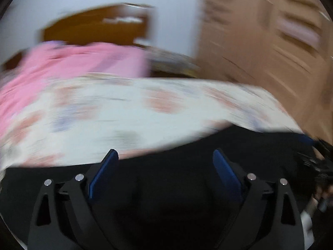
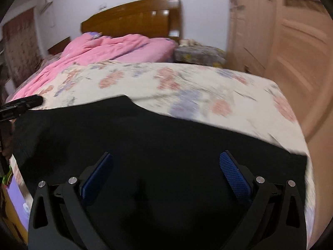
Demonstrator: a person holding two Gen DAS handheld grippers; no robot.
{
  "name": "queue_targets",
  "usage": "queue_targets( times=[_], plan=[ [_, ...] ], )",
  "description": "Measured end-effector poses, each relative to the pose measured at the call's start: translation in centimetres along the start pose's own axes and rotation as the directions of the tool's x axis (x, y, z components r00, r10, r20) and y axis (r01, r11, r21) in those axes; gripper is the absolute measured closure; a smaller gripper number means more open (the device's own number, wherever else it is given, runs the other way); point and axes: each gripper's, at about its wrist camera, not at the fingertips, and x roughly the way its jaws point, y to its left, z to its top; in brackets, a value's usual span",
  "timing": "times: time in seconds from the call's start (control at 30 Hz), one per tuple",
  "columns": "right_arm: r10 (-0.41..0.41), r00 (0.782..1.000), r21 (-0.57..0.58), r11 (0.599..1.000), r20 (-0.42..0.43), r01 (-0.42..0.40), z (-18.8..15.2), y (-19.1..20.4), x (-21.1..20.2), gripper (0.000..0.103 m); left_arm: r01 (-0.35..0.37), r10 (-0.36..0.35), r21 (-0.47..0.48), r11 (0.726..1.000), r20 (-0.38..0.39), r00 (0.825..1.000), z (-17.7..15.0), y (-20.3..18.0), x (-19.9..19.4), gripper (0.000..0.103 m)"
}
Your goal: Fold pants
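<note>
Black pants point(image 2: 145, 135) lie spread flat over the near part of a bed with a floral sheet point(image 2: 197, 87). My right gripper point(image 2: 166, 154) hovers over them, open, its blue pads wide apart and empty. In the left wrist view, which is smeared by blur, the pants point(image 1: 177, 177) fill the lower half. My left gripper point(image 1: 165, 152) is open above them, with nothing between its fingers. In the right wrist view a dark gripper part point(image 2: 20, 103) shows at the far left edge, by the pants' left side.
A crumpled pink quilt point(image 2: 104, 50) lies at the far left of the bed, below a wooden headboard point(image 2: 133, 18). A covered bedside stand point(image 2: 199, 54) is behind the bed. Light wooden wardrobe doors point(image 2: 291, 52) stand to the right.
</note>
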Motion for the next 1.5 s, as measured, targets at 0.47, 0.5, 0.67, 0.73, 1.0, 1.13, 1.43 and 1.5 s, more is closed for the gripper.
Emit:
queue_targets(
  times=[0.47, 0.5, 0.67, 0.73, 1.0, 1.13, 1.43, 1.5],
  plan=[
    [-0.067, 0.988, -0.024, 0.998, -0.141, 0.064, -7.6, -2.9, 0.1, 0.004, 0.010, 0.030, 0.228, 0.974, -0.172, 0.985, 1.0, -14.2, 15.0, 0.001],
    [-0.040, 0.992, -0.020, 0.999, -0.123, 0.038, -8.2, -3.4, -0.5, 0.005, 0.011, 0.028, 0.224, 0.974, -0.173, 0.984, 1.0, -14.0, 14.9, 0.001],
    [0.018, 0.995, -0.035, 0.999, -0.103, -0.022, -9.4, -4.3, -1.9, 0.005, 0.008, 0.030, 0.224, 0.975, -0.167, 0.986, 0.9, -13.9, 14.8, 0.001],
    [0.014, 0.995, -0.031, 0.999, -0.098, -0.017, -9.4, -4.3, -2.0, 0.005, 0.004, 0.034, 0.225, 0.974, -0.165, 0.986, 0.9, -13.9, 14.7, 0.001],
    [0.033, 0.996, 0.021, 0.999, 0.083, -0.035, -10.1, -5.2, -8.0, 0.005, 0.128, -0.108, 0.269, 0.955, -0.089, 0.990, 3.9, -21.8, 9.7, 0.007],
    [-0.028, 1.000, 0.023, 0.999, 0.013, 0.028, -11.1, -6.4, -6.2, 0.004, 0.107, -0.048, 0.450, 0.887, -0.140, 0.989, 2.9, -29.3, 12.7, 0.007],
    [-0.060, 0.996, -0.053, 0.997, 0.059, 0.063, -13.3, -6.0, -6.3, 0.004, 0.095, -0.031, 0.345, 0.934, -0.187, 0.982, 2.2, -30.3, 18.5, 0.001],
    [-0.050, 0.997, -0.048, 0.997, 0.064, 0.053, -13.5, -6.1, -6.5, 0.004, 0.099, -0.039, 0.336, 0.937, -0.183, 0.982, 2.0, -30.1, 18.4, 0.001]
  ],
)
